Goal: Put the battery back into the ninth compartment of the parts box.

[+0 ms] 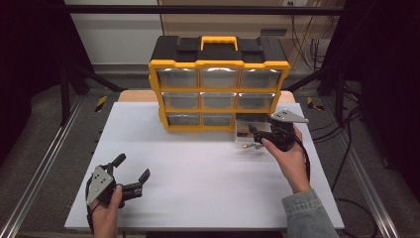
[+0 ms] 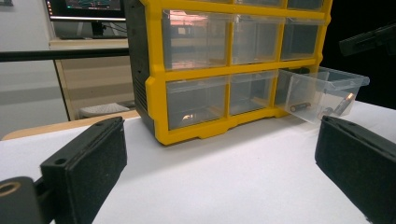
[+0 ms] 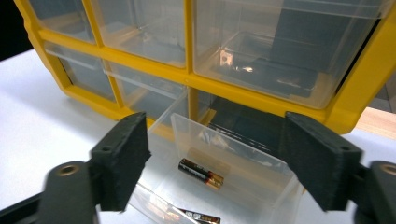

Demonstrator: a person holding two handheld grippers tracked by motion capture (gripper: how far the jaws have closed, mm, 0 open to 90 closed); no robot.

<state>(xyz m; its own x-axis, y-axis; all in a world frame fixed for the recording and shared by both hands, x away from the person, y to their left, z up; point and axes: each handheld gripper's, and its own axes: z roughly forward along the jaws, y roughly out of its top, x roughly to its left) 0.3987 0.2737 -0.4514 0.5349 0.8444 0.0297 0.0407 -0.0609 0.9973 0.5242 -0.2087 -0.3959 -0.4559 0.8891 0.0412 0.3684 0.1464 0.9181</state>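
A yellow and black organizer (image 1: 219,64) with clear drawers stands at the back of the white table (image 1: 198,173). Its bottom right drawer (image 3: 224,140) is pulled out. One battery (image 3: 201,173) lies on the drawer's floor and a second battery (image 3: 198,217) lies near its front wall. My right gripper (image 3: 222,158) hovers just above the drawer (image 1: 245,128), open, with nothing touching its pads. My left gripper (image 1: 132,165) rests open near the table's front left corner, far from the organizer (image 2: 210,70), and holds nothing. The left gripper view also shows the drawer (image 2: 322,88) and both batteries (image 2: 300,106).
The other drawers are closed; most look empty, and a small glinting item shows in one middle drawer (image 3: 233,60). Metal frame rails (image 1: 44,158) run along both sides of the table. Cables (image 1: 346,124) lie on the floor at the right.
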